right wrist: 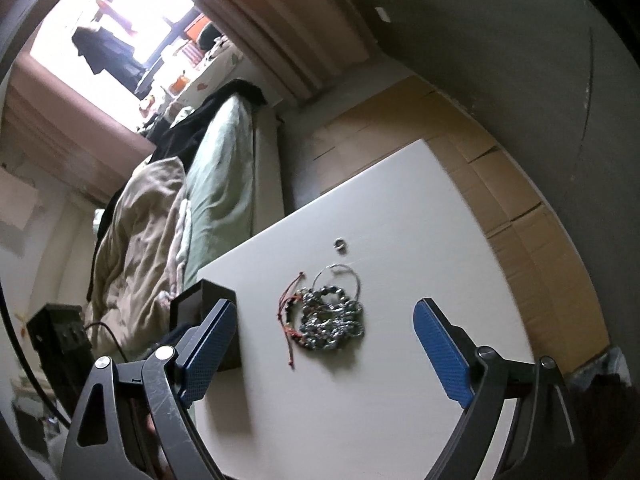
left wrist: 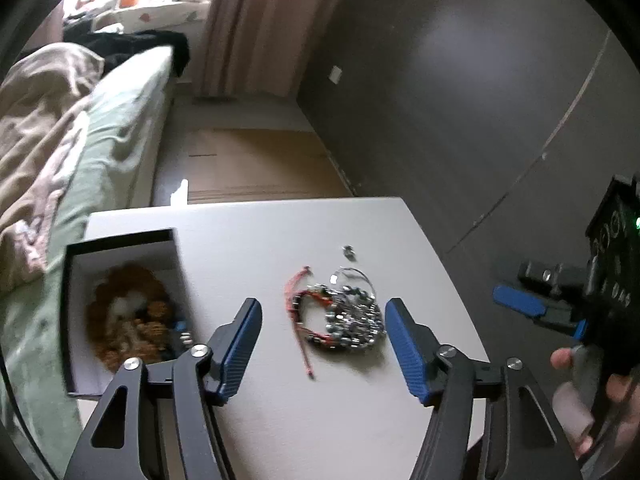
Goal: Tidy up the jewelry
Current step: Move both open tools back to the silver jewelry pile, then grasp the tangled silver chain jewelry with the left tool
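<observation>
- The left claw (left wrist: 323, 316) stands partly open above the white worktop (left wrist: 256, 240); its blue fingers (left wrist: 240, 344) grip nothing and touch nothing.
- The right claw (right wrist: 324, 332) is spread wide, also empty, clear of the worktop surface.
- A heap of silver beaded bracelets (left wrist: 352, 320) lies on the worktop, seen between the fingers of each claw, with a red cord bracelet (left wrist: 304, 304) tangled at its left side.
- A thin hoop (right wrist: 338, 282) rests at the heap's far edge; a small ring (left wrist: 349, 252) sits apart, farther back.
- An open black box (left wrist: 120, 308) stands at the worktop's left edge, holding an amber beaded necklace (left wrist: 128, 312).
- A hand (left wrist: 576, 396) grips the right claw's handle.
</observation>
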A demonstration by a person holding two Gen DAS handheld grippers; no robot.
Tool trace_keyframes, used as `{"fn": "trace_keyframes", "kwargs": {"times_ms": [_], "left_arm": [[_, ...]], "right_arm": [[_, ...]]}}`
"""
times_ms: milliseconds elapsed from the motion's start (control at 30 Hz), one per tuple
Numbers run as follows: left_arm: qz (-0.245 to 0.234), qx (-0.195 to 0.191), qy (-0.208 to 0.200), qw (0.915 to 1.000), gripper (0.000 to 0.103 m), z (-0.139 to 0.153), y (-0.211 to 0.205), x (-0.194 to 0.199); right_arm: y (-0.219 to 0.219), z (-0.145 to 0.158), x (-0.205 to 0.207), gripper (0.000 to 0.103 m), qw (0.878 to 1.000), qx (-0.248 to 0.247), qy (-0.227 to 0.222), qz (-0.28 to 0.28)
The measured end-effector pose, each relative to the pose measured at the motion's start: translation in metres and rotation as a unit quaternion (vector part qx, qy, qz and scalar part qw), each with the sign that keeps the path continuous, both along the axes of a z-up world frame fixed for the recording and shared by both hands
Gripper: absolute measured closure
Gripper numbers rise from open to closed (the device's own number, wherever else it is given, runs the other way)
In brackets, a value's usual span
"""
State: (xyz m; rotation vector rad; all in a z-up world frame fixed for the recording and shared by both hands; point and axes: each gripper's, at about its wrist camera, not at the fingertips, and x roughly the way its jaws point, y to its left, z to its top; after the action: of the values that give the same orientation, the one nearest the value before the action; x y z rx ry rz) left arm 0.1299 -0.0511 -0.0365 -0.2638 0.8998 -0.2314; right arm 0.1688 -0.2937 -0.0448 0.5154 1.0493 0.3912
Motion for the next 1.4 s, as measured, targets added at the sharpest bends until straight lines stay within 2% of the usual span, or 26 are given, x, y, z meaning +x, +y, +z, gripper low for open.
{"fn": "trace_keyframes", "kwargs": {"times_ms": [133,367,600,767,833,1000,1067,1233,1333,1400], "left_arm": [[-0.016,0.005,0.011,0.9998,0.051,-0.009,-0.018,0.006],[-0.041,0.029,0.033,0.9982,0.072,-0.034,-0.044,0.018],[-0.058,0.050,0.047,0.9960,0.073,-0.055,-0.063,0.030],[-0.047,0.071,0.060,0.9946,0.073,-0.070,-0.066,0.038],[-0.051,0.073,0.059,0.9943,0.073,-0.072,-0.069,0.038],[-0.061,0.112,0.047,0.9907,0.073,-0.074,-0.078,0.033],[-0.062,0.113,0.050,0.9904,0.073,-0.075,-0.078,0.033],[-0.062,0.085,0.060,0.9926,0.073,-0.077,-0.069,0.038],[-0.067,0.087,0.061,0.9921,0.074,-0.076,-0.068,0.040],[-0.062,0.089,0.063,0.9920,0.083,-0.077,-0.066,0.040]], "right_arm": [[-0.013,0.001,0.002,0.012,1.000,0.008,0.002,-0.013],[-0.037,-0.002,0.009,0.012,0.999,0.022,0.010,-0.034],[-0.050,-0.001,0.015,0.012,0.998,0.036,0.012,-0.050],[-0.051,-0.002,0.020,0.012,0.998,0.043,0.015,-0.051],[-0.051,-0.002,0.020,0.012,0.998,0.044,0.016,-0.052],[-0.050,-0.002,0.020,0.012,0.998,0.041,0.015,-0.051],[-0.048,-0.003,0.020,0.012,0.998,0.038,0.016,-0.049],[-0.042,-0.003,0.020,0.012,0.998,0.029,0.017,-0.044],[-0.037,-0.004,0.021,0.012,0.999,0.026,0.019,-0.039],[-0.033,-0.005,0.021,0.012,0.999,0.023,0.020,-0.037]]}}
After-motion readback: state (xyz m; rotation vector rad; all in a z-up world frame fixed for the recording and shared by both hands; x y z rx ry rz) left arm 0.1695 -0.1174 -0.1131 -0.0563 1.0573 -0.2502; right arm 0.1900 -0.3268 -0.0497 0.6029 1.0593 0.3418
